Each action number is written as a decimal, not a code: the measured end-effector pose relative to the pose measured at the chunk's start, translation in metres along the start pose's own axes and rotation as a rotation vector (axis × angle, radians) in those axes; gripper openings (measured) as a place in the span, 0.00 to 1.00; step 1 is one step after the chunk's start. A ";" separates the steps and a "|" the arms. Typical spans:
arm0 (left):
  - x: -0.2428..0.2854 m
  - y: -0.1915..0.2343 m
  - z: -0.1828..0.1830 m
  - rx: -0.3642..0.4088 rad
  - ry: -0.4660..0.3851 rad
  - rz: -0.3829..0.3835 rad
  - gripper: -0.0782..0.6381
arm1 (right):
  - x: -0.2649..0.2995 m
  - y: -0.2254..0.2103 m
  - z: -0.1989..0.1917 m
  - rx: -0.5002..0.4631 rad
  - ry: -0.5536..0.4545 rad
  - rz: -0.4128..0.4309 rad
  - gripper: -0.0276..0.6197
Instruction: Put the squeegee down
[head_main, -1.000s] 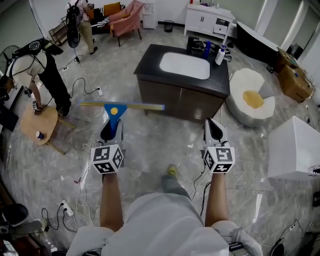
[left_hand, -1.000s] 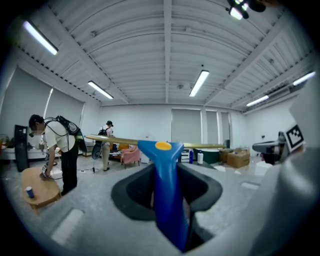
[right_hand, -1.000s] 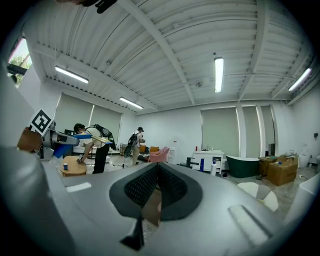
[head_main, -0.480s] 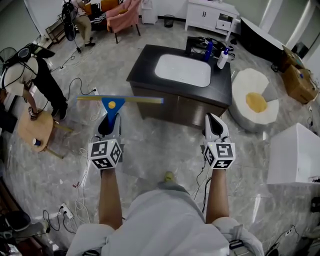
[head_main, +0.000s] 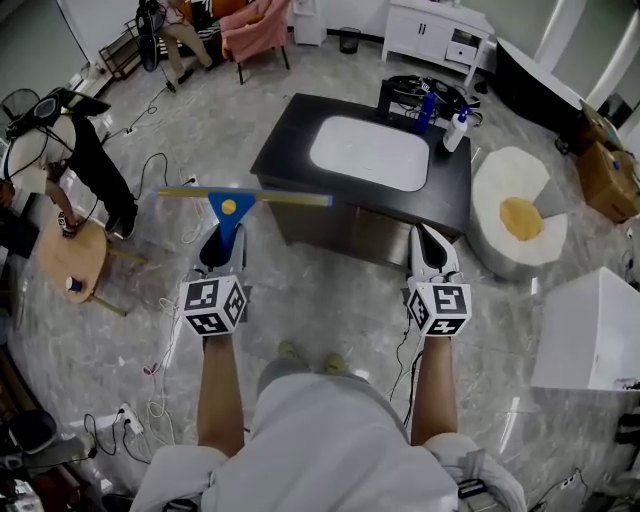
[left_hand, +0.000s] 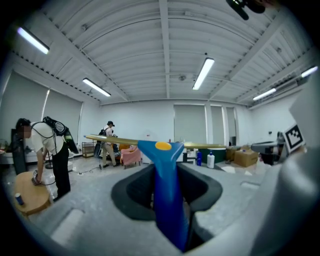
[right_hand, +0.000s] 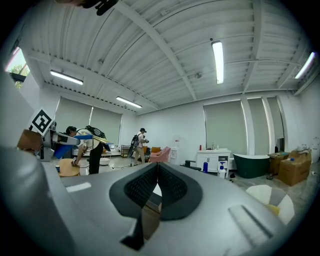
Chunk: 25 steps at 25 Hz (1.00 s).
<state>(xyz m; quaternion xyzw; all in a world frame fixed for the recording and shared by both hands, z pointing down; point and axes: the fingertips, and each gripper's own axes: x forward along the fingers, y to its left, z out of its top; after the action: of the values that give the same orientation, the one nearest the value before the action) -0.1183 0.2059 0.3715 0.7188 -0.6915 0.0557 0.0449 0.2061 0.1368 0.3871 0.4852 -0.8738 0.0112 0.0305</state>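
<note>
Against the frame of a second before, two shoes now show side by side below the grippers where only one showed. The dark vanity also fills more of the head view, while both grippers keep the same level pose ahead of the forearms. The left gripper stays clamped on the blue handle of the squeegee, which rests on no surface. It stands out forward from the jaws with its yellowish blade crosswise above the floor, and in the head view the blade's right end overlaps the vanity's near left corner. The left gripper view shows that handle pinched between the two dark pads. The right gripper has its jaws pressed together at the tips, with nothing between them. To the left, a round wooden stool carries a small cup at its near edge, and a person bends over it. The vanity's top holds a white sink basin in its middle. At its far right corner stand a blue bottle and a white spray bottle. Right of the vanity lies a white egg-shaped cushion with a yellow centre, and nearer on that side sits a white box. Farthest off are a pink armchair and a white cabinet.
</note>
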 end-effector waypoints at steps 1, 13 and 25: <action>0.007 0.001 0.000 0.001 0.003 0.000 0.29 | 0.006 -0.002 -0.001 0.004 0.001 -0.002 0.05; 0.118 0.058 -0.008 -0.029 0.008 -0.015 0.29 | 0.125 -0.012 -0.015 0.001 0.027 -0.003 0.05; 0.296 0.168 0.016 -0.028 0.045 -0.096 0.29 | 0.320 -0.004 0.004 0.032 0.048 -0.061 0.05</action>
<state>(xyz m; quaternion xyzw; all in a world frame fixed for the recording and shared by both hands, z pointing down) -0.2751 -0.0961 0.3961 0.7490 -0.6558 0.0600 0.0730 0.0412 -0.1365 0.4040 0.5114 -0.8574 0.0358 0.0442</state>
